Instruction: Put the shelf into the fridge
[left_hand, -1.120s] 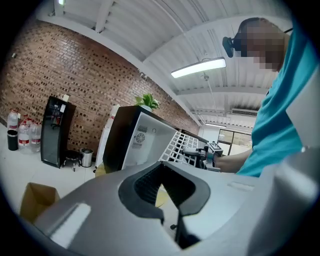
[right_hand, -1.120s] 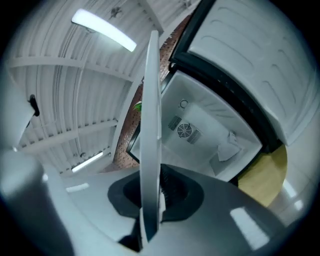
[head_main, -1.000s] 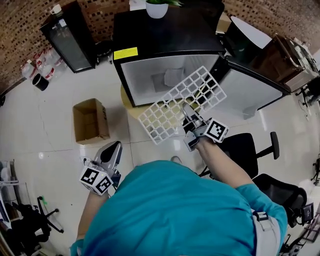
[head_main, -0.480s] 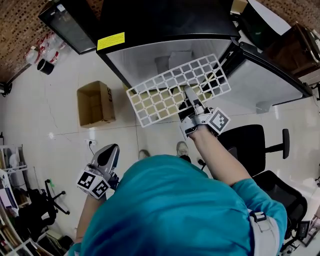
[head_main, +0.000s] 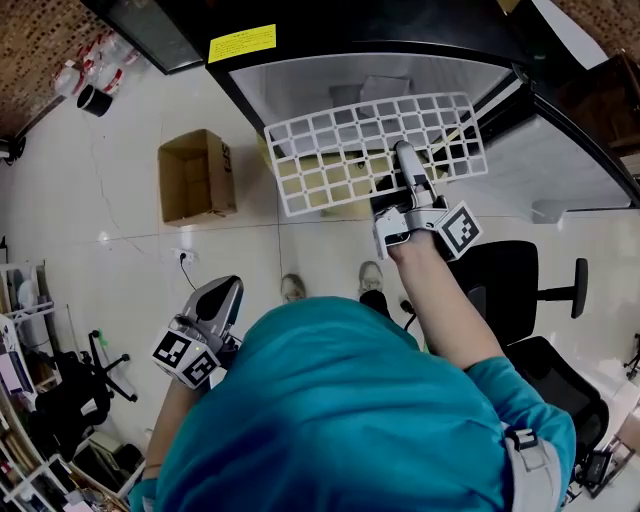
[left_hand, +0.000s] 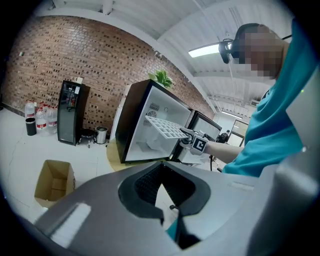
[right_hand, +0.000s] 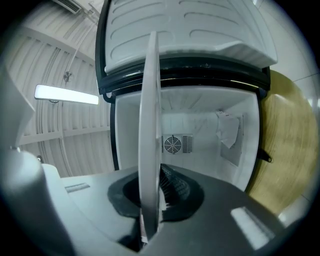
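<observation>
Wide glossy white floor (head_main: 120, 150) down below and a brick wall (left_hand: 60, 65) running behind the room. Front and centre stands a black fridge (head_main: 350, 20), its white inside laid open, and the fridge door (head_main: 590, 150) is swung out to the person's right. The fridge sits on a yellowish round base (right_hand: 285, 140). A black office chair (head_main: 510, 290) is parked off to the right, well apart from the opening, and an open cardboard box (head_main: 195, 178) lies on the floor to the left of the fridge. Over by the wall there's a tall black cooler (left_hand: 68, 112) with bottles (left_hand: 42, 117) just beside it, and a small green plant (left_hand: 161, 77) tops the fridge.

Now the white grid shelf (head_main: 350, 145): it's held out roughly level across the mouth of the fridge, its far edge up at the opening. The right gripper (head_main: 405, 160) is clamped on its near edge, towards the right-hand end, arm stretched forward. From the right gripper view the shelf (right_hand: 150, 125) shows edge-on, pinched between the two jaws, pointing straight into the cavity where a round fan grille (right_hand: 172, 144) sits on the back wall.

The left gripper (head_main: 225, 295) hangs low by the person's left side, well away from the shelf, jaws drawn together with nothing between them
</observation>
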